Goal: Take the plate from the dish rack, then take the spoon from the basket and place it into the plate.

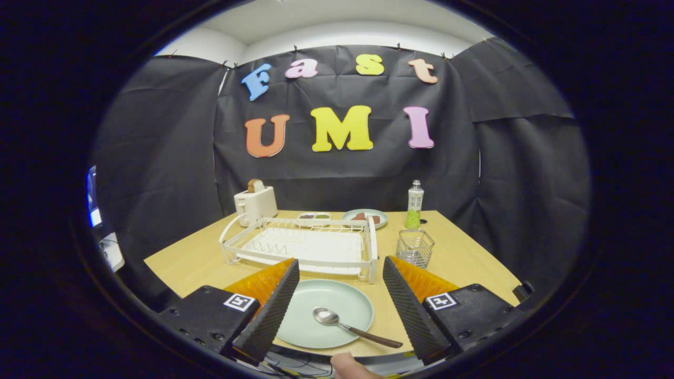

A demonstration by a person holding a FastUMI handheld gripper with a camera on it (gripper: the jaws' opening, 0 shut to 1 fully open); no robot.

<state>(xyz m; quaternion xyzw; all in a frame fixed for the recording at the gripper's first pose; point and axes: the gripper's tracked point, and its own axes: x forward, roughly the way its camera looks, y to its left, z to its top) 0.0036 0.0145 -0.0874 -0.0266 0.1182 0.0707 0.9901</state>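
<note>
The gripper (337, 300) is hovering low over the near edge of the wooden table (463, 263), its two fingers (271, 310) standing wide apart and gripping nothing. Between them the pale green plate (308, 316) is lying flat on the table, and the spoon (353, 327) is resting in it, bowl toward the left, its dark handle reaching right over the rim. Just beyond the plate the white dish rack (303, 245) is sitting with nothing in it. To its right the wire basket (415, 247) is standing, apparently holding nothing. A fingertip (350, 367) is showing at the near edge.
</note>
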